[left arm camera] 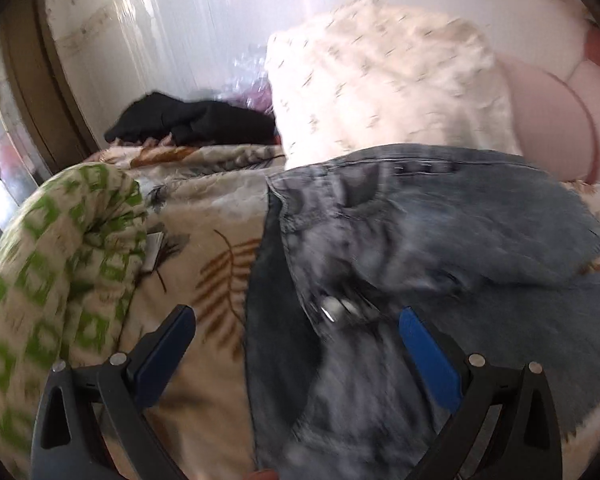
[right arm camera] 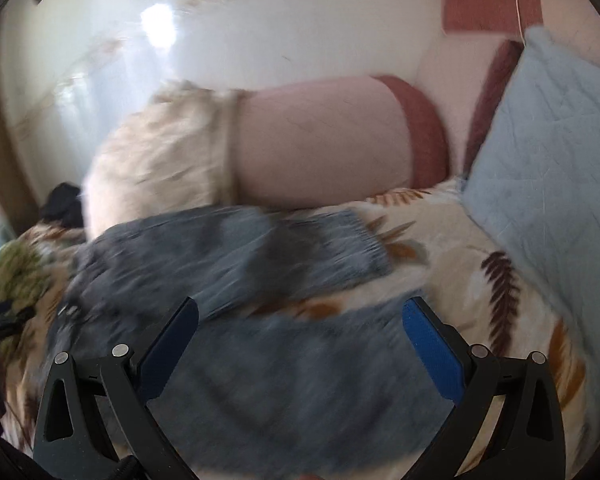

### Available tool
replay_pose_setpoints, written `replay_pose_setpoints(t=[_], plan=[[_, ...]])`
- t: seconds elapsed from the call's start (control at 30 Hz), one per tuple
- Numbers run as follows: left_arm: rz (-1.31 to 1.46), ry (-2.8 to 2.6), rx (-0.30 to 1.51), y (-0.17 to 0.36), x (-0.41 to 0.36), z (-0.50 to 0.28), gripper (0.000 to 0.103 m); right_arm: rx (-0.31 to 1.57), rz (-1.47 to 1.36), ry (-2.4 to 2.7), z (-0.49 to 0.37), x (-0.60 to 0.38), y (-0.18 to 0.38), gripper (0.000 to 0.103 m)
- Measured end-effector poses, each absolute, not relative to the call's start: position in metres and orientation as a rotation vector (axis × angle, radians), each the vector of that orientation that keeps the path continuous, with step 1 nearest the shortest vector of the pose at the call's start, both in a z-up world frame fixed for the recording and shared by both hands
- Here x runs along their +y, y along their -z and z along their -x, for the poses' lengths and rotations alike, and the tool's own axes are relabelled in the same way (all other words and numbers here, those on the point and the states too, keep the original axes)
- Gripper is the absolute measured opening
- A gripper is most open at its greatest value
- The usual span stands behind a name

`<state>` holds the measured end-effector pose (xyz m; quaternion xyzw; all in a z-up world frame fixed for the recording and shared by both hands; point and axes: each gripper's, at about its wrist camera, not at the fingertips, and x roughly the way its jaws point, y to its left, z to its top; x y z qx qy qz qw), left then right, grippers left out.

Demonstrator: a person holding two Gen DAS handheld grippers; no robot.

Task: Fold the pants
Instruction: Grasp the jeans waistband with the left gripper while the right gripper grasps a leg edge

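Note:
Blue denim jeans [left arm camera: 420, 240] lie spread on a leaf-print bedspread [left arm camera: 204, 256]. In the left wrist view the waistband with a metal button [left arm camera: 334, 306] is near me. My left gripper [left arm camera: 296, 320] is open, jaws wide, hovering over the waist end. In the right wrist view the jeans [right arm camera: 240, 260] show two legs apart, blurred by motion. My right gripper [right arm camera: 300, 316] is open above the near leg [right arm camera: 300, 380], holding nothing.
A green-and-white rolled blanket [left arm camera: 60, 280] lies at the left. A cream pillow [left arm camera: 380, 80] and pink bolster [right arm camera: 320, 136] sit behind the jeans. Black clothing [left arm camera: 188, 120] lies by the wall. A light blue pillow [right arm camera: 548, 152] stands at the right.

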<state>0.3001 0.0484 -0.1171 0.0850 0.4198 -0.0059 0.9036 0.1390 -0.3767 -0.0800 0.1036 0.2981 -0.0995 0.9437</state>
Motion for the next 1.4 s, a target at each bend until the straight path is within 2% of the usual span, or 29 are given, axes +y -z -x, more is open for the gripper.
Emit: replay_pose_setpoints(t=[0.2,0.33,0.4,0.53,0.57,0.63,0.7,0.73,0.77,0.8,0.83,0.87,0.93,0.97,1.07,1.2,1.4], plan=[[-0.1,-0.029,0.973,0.133,0.074,-0.385,0.103,0.759,-0.48,0.144,-0.25,-0.445,0.091,0.103],[-0.046,-0.015,1.048,0.148,0.08,-0.421,0.095,0.869,-0.472,0.21,-0.311,-0.461,0.117,0.103],[-0.057,-0.016,1.07,0.153,0.078,-0.437,0.095,0.919,-0.484,0.236,-0.332,-0.471,0.131,0.101],[-0.032,-0.026,1.091,0.162,0.081,-0.465,0.087,0.93,-0.475,0.246,-0.358,-0.485,0.141,0.1],[-0.012,-0.016,1.104,0.166,0.083,-0.472,0.08,0.941,-0.479,0.242,-0.365,-0.487,0.144,0.099],[0.021,-0.002,1.126,0.173,0.086,-0.481,0.074,0.983,-0.481,0.252,-0.379,-0.489,0.154,0.096],[0.036,0.024,1.143,0.178,0.086,-0.486,0.071,1.021,-0.462,0.258,-0.39,-0.487,0.164,0.084],[0.036,0.04,1.144,0.18,0.086,-0.487,0.066,1.045,-0.454,0.265,-0.394,-0.486,0.17,0.079],[0.033,0.051,1.145,0.181,0.085,-0.488,0.063,1.062,-0.453,0.26,-0.397,-0.485,0.174,0.068],[0.029,0.059,1.145,0.182,0.085,-0.489,0.062,1.079,-0.445,0.261,-0.399,-0.484,0.178,0.064],[0.026,0.066,1.146,0.183,0.085,-0.491,0.057,1.096,-0.423,0.278,-0.4,-0.482,0.182,0.062],[0.033,0.073,1.147,0.183,0.084,-0.493,0.048,1.102,-0.392,0.298,-0.4,-0.479,0.185,0.057],[0.065,0.102,1.153,0.185,0.084,-0.496,0.04,1.09,-0.348,0.327,-0.398,-0.477,0.186,0.047],[0.063,0.102,1.157,0.185,0.082,-0.497,0.04,1.087,-0.337,0.35,-0.396,-0.478,0.186,0.038],[0.068,0.109,1.149,0.186,0.079,-0.501,0.04,1.077,-0.323,0.377,-0.389,-0.483,0.188,0.023],[0.165,0.088,1.145,0.184,0.089,-0.511,0.04,1.061,-0.306,0.378,-0.38,-0.487,0.194,0.019],[0.172,0.079,1.148,0.19,0.095,-0.52,0.043,1.07,-0.276,0.383,-0.379,-0.485,0.207,0.023]])
